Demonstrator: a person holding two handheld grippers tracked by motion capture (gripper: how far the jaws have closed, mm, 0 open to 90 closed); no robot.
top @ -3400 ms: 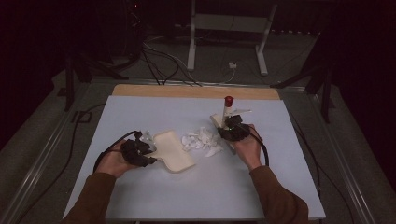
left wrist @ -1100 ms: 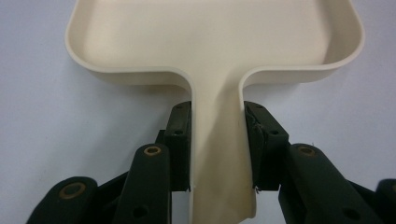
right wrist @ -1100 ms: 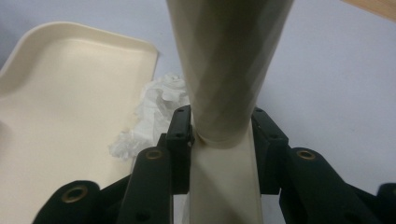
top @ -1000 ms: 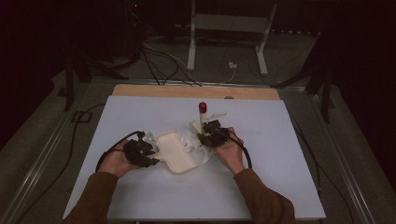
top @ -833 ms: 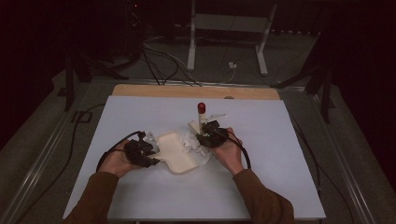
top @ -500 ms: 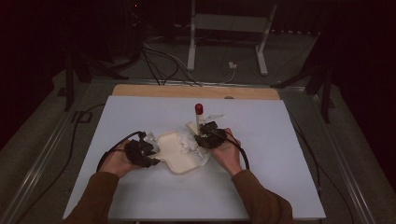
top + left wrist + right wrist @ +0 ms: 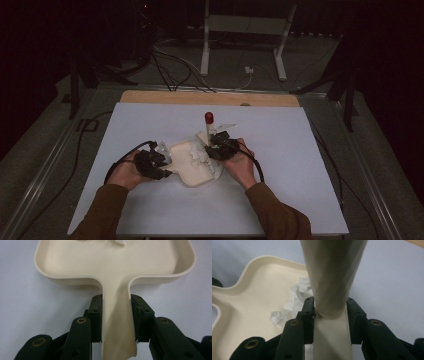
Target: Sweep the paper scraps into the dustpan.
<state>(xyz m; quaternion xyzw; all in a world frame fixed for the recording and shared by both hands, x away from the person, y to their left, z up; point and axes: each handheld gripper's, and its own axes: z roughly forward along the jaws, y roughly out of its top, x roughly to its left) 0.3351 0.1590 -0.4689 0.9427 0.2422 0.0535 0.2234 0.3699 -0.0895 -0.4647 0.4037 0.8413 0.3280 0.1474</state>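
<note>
The left gripper (image 7: 116, 320) clamps the dustpan's (image 7: 115, 262) handle on the tabletop (image 7: 300, 150); the right gripper (image 7: 330, 315) clamps a cream brush handle (image 7: 332, 277), sweeping crumpled paper scraps (image 7: 294, 300) into the pan. A hard stroke could flick scraps over the rim or shove the pan sideways.

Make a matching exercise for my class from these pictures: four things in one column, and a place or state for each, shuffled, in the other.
Things
1. dustpan
2. brush
3. crumpled paper
4. table

Places or states
A. lying inside the cream pan
B. handle clamped by the left gripper
C. white top, carrying everything
D. red-tipped handle, clamped by the right gripper

Pairs: 1-B, 2-D, 3-A, 4-C
</note>
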